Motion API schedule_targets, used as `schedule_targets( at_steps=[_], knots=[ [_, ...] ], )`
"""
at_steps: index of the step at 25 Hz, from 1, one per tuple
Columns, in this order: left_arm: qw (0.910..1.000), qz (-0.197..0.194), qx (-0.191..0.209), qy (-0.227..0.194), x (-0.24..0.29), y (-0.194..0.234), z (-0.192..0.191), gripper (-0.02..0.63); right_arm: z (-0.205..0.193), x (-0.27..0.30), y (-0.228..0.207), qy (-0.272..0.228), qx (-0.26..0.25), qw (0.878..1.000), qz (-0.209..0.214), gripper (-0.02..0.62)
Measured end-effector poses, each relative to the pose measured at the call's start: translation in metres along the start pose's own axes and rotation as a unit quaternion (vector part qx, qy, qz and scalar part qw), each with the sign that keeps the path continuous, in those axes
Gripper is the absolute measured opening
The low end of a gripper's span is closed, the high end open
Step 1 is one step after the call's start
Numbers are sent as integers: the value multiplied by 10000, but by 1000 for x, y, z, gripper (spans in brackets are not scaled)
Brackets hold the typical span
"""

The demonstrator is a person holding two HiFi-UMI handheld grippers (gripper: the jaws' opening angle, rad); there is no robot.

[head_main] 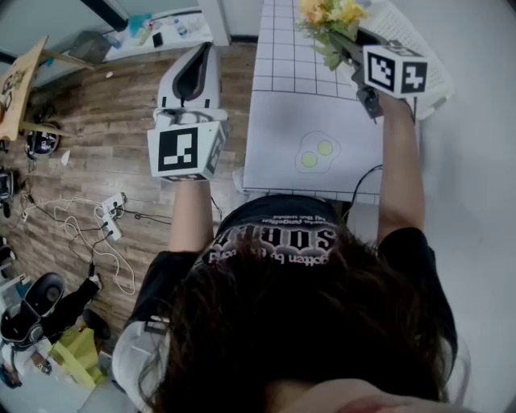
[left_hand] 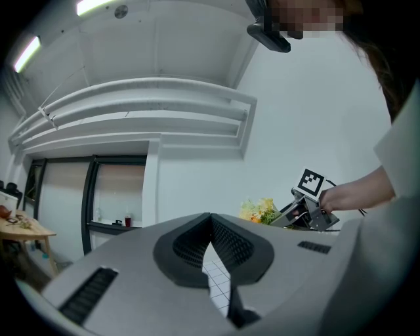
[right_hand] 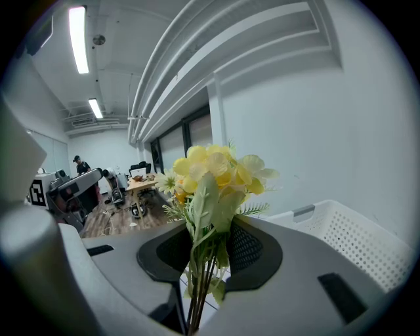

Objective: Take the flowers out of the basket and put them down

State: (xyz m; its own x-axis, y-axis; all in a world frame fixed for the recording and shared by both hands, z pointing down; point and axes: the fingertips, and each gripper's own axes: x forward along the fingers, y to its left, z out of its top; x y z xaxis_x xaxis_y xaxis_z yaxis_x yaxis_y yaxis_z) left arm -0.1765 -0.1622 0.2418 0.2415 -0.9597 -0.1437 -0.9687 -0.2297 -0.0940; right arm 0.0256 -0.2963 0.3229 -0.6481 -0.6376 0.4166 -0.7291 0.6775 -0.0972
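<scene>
A bunch of yellow artificial flowers (head_main: 326, 14) with green leaves is lifted above the far end of the table. My right gripper (head_main: 344, 40) is shut on its stems. In the right gripper view the flowers (right_hand: 210, 174) rise upright from between the jaws of the right gripper (right_hand: 203, 252), and the white basket (right_hand: 348, 236) sits just to the right. My left gripper (head_main: 203, 52) hangs over the wooden floor, left of the table, its jaws together with nothing in them. The left gripper view shows the left gripper's (left_hand: 211, 220) tips meeting, with the flowers (left_hand: 257, 210) beyond.
The white mesh basket (head_main: 435, 77) stands at the table's far right. A grid-pattern cloth (head_main: 278, 48) covers the table, with a white mat (head_main: 274, 153) printed with a fried egg near me. Cables and a power strip (head_main: 109, 214) lie on the floor at the left.
</scene>
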Motion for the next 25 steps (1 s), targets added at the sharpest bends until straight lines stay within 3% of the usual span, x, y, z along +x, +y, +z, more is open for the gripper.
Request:
schedule_targets(
  at_steps=[9, 16, 25],
  knots=[
    [10000, -9, 27, 12, 1, -1, -6, 0, -23, 11, 8, 149, -116, 9998, 104, 135],
    [10000, 12, -2, 41, 1, 0, -5, 0, -69, 26, 19, 576, -297, 9975, 281, 135],
    [10000, -4, -41, 72, 1, 1, -7, 1, -124, 43, 26, 966, 108, 9942, 453, 135]
  ],
)
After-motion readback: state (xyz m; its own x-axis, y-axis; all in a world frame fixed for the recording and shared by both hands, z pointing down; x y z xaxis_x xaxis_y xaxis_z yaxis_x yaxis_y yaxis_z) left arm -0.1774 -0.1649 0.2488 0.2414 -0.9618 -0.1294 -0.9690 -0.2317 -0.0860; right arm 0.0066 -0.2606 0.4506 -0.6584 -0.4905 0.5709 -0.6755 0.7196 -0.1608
